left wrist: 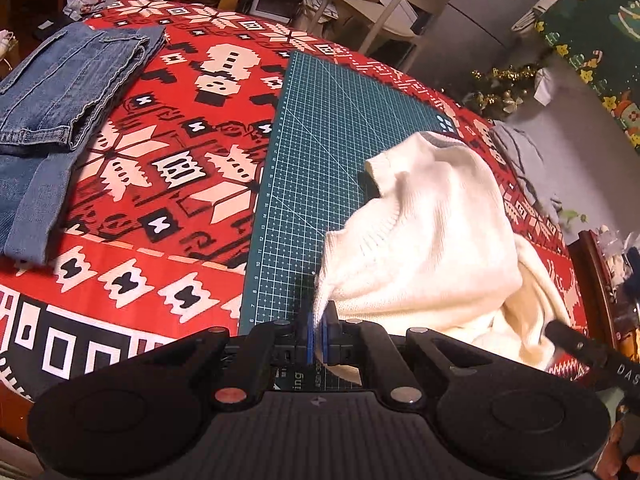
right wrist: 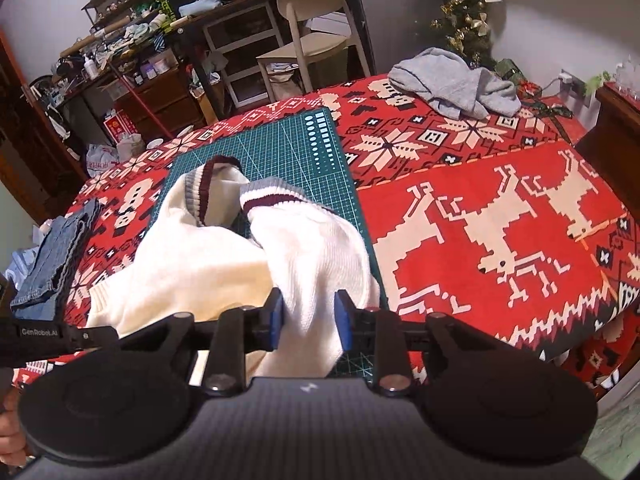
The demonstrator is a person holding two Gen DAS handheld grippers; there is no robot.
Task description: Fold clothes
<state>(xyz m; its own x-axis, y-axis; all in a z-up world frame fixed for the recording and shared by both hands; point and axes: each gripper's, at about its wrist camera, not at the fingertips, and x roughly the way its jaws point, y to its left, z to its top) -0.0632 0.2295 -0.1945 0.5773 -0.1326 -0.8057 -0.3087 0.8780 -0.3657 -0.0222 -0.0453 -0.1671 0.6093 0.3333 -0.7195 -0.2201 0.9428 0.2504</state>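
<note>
Bare green mat (left wrist: 328,128) beyond white sweater (left wrist: 432,232); folded jeans (left wrist: 68,80) blocking left (grey garment (right wrist: 456,84) crowding far right corner).

Right gripper (right wrist: 309,318) with blue pads apart either side of a bunched white sweater (right wrist: 224,256), sweater with maroon-striped collar lying on a green cutting mat (right wrist: 280,136), folded jeans (right wrist: 56,260) left of the mat, grey garment (right wrist: 456,84) crumpled beyond the mat's far right, red patterned tablecloth (right wrist: 500,208) under the mat

cream sweater (right wrist: 192,264), green gridded mat (left wrist: 340,128), blue jeans (left wrist: 60,80)
</note>
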